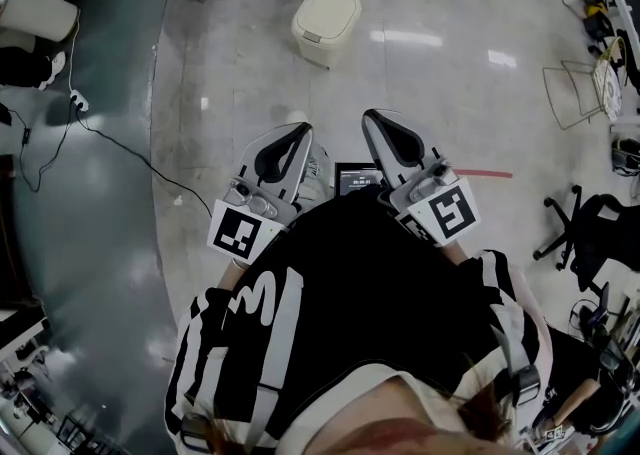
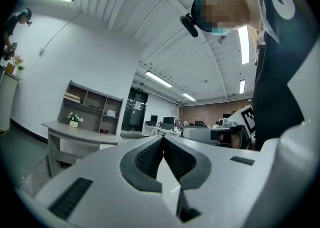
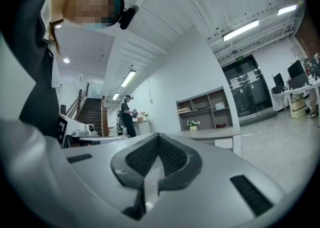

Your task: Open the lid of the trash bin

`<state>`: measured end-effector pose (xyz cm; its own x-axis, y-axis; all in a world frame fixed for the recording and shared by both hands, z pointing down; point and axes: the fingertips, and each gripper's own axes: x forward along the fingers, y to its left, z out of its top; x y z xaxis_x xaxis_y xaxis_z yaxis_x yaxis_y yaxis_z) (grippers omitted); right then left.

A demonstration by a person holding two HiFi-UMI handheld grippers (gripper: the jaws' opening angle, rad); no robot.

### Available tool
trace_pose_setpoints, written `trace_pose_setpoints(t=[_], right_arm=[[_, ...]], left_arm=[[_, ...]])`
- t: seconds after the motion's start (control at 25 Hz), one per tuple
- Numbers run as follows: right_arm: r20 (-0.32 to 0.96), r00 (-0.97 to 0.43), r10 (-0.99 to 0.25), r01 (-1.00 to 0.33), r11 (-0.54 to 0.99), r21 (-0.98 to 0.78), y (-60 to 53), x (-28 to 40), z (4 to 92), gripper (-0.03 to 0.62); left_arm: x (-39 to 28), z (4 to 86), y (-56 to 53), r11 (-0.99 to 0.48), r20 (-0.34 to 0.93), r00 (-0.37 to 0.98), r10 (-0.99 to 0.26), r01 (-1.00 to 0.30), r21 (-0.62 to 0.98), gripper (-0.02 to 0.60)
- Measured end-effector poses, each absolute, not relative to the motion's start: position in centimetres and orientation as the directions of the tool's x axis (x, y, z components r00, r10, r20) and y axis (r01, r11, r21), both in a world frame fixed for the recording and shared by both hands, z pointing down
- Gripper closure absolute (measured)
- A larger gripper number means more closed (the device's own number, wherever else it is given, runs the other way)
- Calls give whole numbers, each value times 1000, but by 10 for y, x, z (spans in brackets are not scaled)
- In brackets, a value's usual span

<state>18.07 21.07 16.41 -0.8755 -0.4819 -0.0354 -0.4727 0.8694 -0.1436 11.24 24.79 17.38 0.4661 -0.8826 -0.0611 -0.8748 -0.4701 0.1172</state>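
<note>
A cream trash bin [image 1: 326,23] stands on the pale floor well ahead of me, its lid down. Both grippers are held close to my chest, far short of the bin. My left gripper [image 1: 300,130] is shut with nothing in it; its ribbed pads [image 2: 150,159] meet at the tips. My right gripper [image 1: 372,118] is likewise shut and empty, pads [image 3: 172,157] touching. Neither gripper view shows the bin; both look out over the room.
A black cable [image 1: 120,148] trails across the grey floor at left. A wire rack [image 1: 572,93] and a black office chair [image 1: 585,233] stand at right. A desk with shelves [image 2: 85,122] and a distant person [image 3: 126,116] show in the gripper views.
</note>
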Motion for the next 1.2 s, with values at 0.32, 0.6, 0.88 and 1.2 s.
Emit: trace_pose_setpoints(t=[0.32,0.6,0.88,1.2], right_arm=[[-21,-864,-503,-495,857,-145,177,166,169,589],[-33,-863,-505,-496,857,-142,145,149,167,589],[-37,-864,-502,-492,858,-147,112,131,167,589],[-31,-867,-498,-489,860,-144,66,103,168,589]], left_arm=[[94,178,212,-484,-61,481,-875,-865,130,577],[79,177,176,-497,-70,492,-868,-859,127,577],[61,179,143,-498,-64,494,-867,-856,136,577],[37,179,95,-513,-61,510,-858,-847,143,577]])
